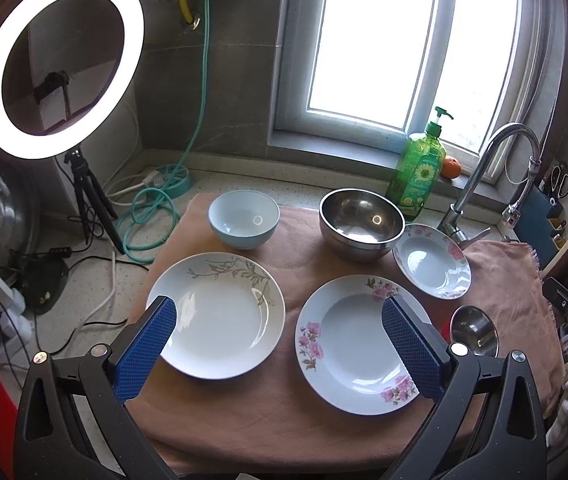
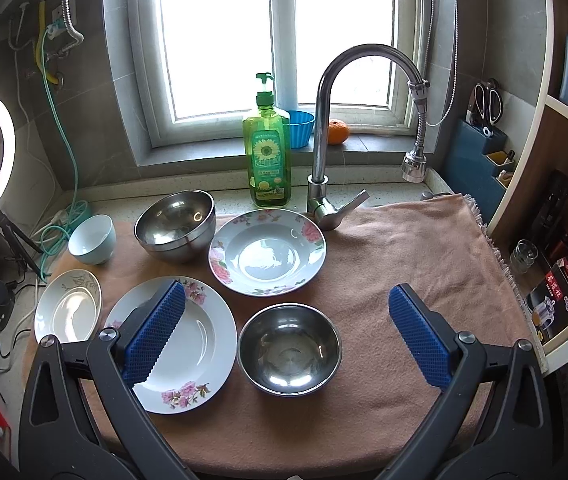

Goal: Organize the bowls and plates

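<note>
On a pink towel lie a leaf-patterned plate at the left, a large pink-flower plate, and a smaller flowered deep plate at the right. Behind them stand a light blue bowl and a large steel bowl. A small steel bowl sits in front of the deep plate. My left gripper hovers open above the two front plates. My right gripper is open above the small steel bowl, holding nothing.
A faucet and green soap bottle stand behind the towel by the window. A ring light on a tripod, cables and a green hose crowd the left counter. Shelves with boxes and a glass are at the right.
</note>
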